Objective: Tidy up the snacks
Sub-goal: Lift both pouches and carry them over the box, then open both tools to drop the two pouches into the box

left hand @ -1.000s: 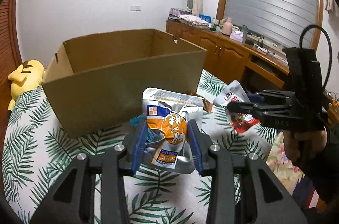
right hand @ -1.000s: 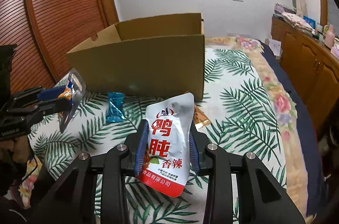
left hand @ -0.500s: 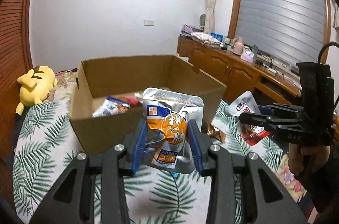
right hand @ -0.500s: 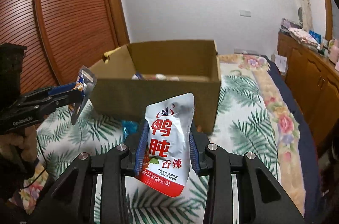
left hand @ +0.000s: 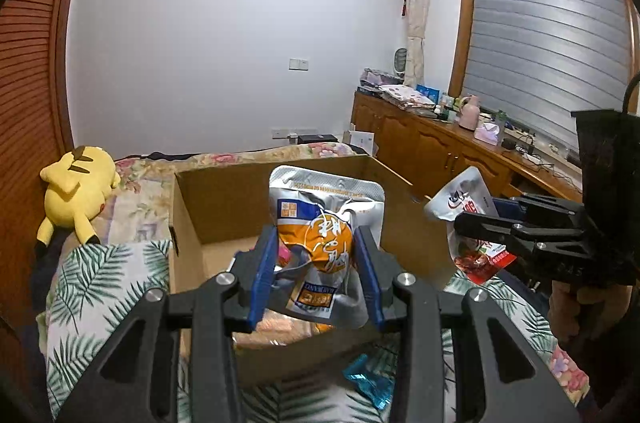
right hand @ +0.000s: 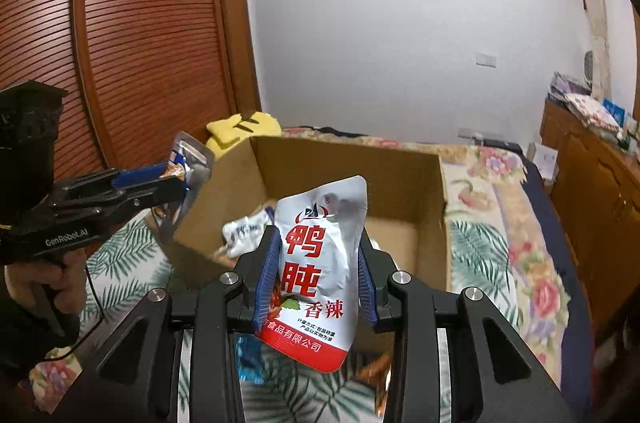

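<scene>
In the left wrist view, the left gripper (left hand: pixel 316 275) is clamped on a silver and orange packet (left hand: pixel 326 243), which stands upright between the blue pads in the middle of the frame. Behind it is the open cardboard box (left hand: pixel 188 223), and the packet is over the box opening. Some snacks lie inside the box, but they are partly hidden. At the right of the same frame, the right gripper (left hand: pixel 460 223) is seen from the side, held by a hand (left hand: pixel 576 311). It is closed on a white and red pouch (right hand: pixel 320 263), which in the right wrist view fills the centre, upright between the pads, in front of the box. A small blue wrapper (left hand: pixel 370 381) lies on the leaf-pattern bedcover (left hand: pixel 100 283) just before the near wall of the box. A yellow plush toy (left hand: pixel 76 191) rests at the left, near the wooden wardrobe door.
</scene>
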A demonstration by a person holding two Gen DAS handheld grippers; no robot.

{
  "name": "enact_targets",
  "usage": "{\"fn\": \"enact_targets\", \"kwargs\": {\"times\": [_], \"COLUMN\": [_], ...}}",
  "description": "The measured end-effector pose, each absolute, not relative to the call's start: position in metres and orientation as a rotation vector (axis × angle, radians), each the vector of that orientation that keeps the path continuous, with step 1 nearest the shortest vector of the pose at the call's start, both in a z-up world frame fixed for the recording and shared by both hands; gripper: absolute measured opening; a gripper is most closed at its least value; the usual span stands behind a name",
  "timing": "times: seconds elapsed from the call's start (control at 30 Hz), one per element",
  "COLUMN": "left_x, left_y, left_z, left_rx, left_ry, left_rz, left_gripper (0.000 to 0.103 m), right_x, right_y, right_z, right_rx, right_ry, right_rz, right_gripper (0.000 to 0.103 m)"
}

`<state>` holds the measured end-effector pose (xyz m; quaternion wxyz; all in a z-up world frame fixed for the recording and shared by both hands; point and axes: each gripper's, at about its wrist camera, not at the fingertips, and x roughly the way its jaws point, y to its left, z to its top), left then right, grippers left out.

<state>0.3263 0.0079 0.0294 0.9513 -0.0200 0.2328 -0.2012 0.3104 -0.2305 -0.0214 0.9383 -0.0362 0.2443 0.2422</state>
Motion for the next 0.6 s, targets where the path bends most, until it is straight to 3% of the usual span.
{"fn": "enact_targets", "kwargs": {"times": [0.6], "left_x": [0.386], "left_y": [-0.004], "left_z": [-0.008], "left_rx": [0.019], "left_ry": [0.62], "left_rz": [-0.357], "left_gripper": [0.037], "right_x": [0.378], "right_y": [-0.202], "right_z": [-0.062], "right_rx": [-0.086], "right_ry": [0.591], "right_rz": [0.488], "right_gripper": [0.035]}}
